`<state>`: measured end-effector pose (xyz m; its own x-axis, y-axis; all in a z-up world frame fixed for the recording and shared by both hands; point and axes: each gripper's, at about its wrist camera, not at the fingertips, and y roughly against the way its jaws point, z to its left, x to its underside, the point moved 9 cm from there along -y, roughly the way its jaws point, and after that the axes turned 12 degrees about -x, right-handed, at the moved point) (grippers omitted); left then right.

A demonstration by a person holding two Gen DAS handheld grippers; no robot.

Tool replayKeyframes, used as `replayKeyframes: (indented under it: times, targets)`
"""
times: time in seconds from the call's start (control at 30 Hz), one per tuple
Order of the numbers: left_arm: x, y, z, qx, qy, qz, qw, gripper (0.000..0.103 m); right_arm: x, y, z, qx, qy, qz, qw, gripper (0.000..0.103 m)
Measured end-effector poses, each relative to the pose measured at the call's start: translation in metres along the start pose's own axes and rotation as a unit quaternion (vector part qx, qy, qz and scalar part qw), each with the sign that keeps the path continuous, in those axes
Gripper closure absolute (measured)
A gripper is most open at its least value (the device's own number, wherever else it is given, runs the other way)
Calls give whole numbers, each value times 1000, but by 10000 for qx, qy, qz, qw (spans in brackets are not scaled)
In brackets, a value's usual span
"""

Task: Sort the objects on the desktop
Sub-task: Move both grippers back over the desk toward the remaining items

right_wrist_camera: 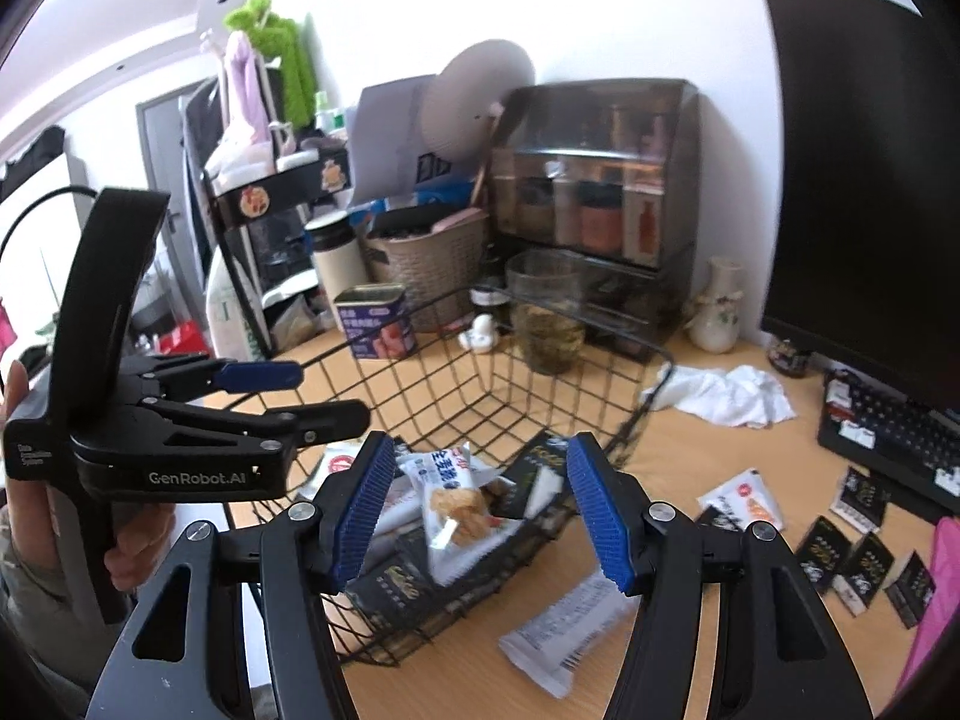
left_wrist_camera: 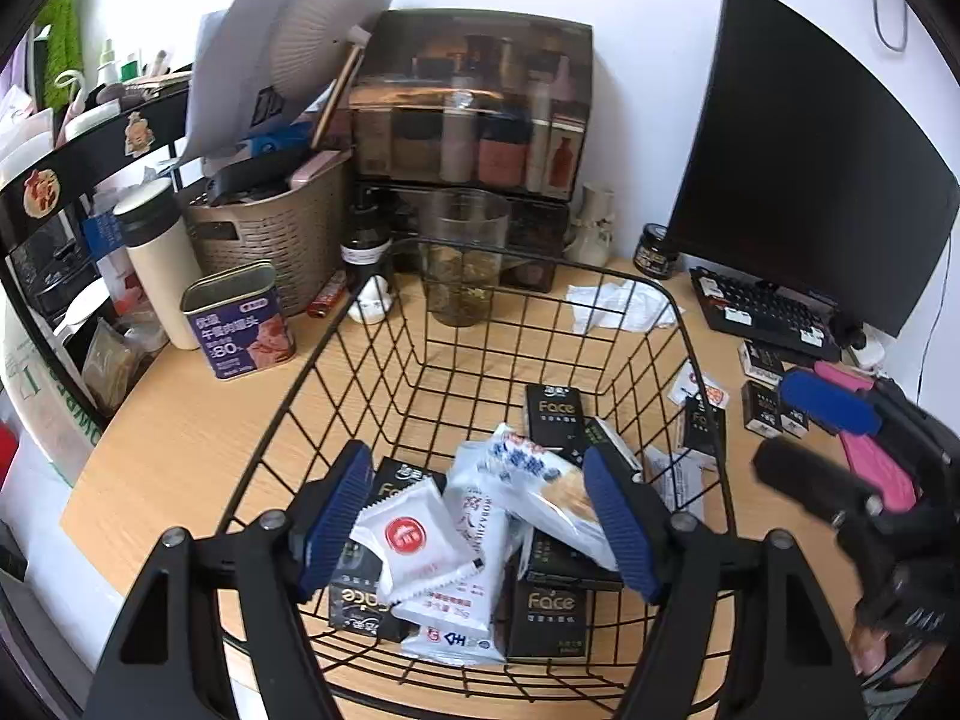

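Woodgrain desk, black wire basket

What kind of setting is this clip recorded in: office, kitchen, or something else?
Most likely a desk in a bedroom or dorm room. A monitor and keyboard share the wooden desk with a cosmetics organizer, and clothes hang on a rack behind.

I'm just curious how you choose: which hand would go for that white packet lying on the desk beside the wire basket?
Probably the right. Its tongs are open and empty near the white packet, just outside the wire basket. The left tongs, also open, hang over the basket's contents.
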<state>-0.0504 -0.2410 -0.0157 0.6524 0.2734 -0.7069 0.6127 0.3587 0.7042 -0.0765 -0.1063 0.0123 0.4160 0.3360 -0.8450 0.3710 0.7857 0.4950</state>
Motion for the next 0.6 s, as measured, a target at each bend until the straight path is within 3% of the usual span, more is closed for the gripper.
replayKeyframes:
  times: [0.17, 0.3, 0.47, 0.6]
  targets:
    - [0, 6, -11, 94, -22, -45, 9999, 27, 9, 21, -16, 163, -74, -2, 9998, 43]
    - [-2, 28, -39, 565, -44, -188, 9982, 27, 25, 39, -33, 367, -79, 117, 9992, 43]
    - [14, 55, -116, 989, -895, -302, 9906, 26, 48, 78, -60, 807, -121, 170, 9965, 43]
    - [35, 67, -183, 1297, -1530, -286, 9793, 26, 67, 112, -82, 1133, -249, 141, 9932, 43]
